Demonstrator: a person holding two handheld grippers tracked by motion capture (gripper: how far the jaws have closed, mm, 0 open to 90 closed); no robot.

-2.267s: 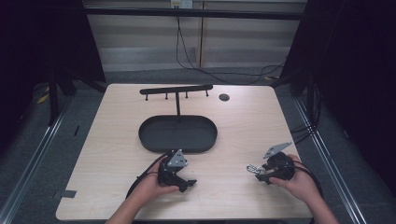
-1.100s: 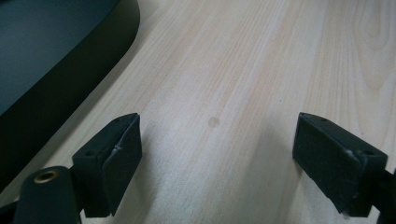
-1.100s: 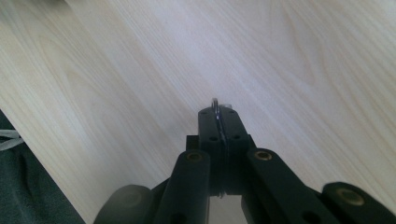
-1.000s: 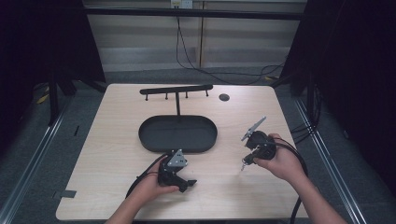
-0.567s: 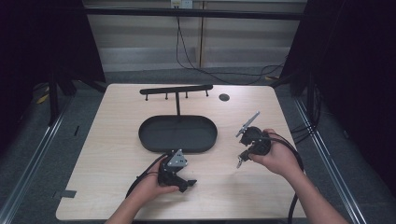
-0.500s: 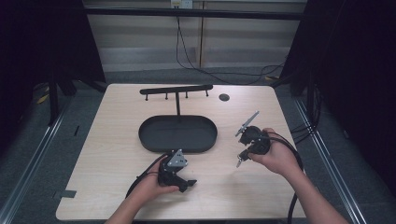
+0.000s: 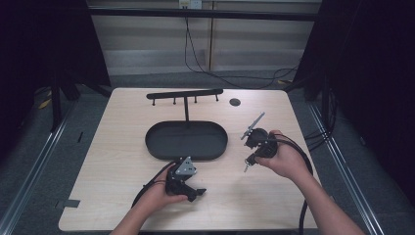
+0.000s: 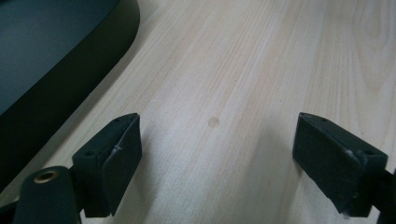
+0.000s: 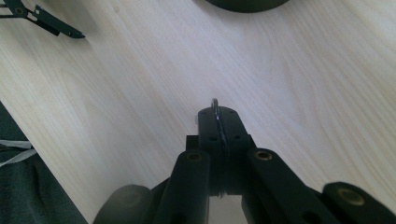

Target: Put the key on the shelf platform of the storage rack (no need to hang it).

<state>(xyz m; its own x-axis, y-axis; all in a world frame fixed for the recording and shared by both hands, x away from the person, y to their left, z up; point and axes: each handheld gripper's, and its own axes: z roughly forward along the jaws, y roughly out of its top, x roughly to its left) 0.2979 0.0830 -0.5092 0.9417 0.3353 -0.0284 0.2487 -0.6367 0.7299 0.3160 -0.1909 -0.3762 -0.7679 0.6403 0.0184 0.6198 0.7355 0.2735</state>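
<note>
Two claws: left claw (image 7: pixel 188 188) gapes empty, right claw (image 7: pixel 247 164) pinches one thin metal ring (image 9: pixel 215 103), beside one black tray (image 7: pixel 186 140).

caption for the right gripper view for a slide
Right gripper with black jaws shut on a thin metal ring, above the pale wooden table.

On the surface (image 7: pixel 122 161): oval tray (image 7: pixel 186 141) in the middle, rack with pegs (image 7: pixel 184 94) behind it, small round disc (image 7: pixel 235 102) right of the rack. Left claw (image 7: pixel 188 188) before the tray, right claw (image 7: pixel 248 161) to its right.
</note>
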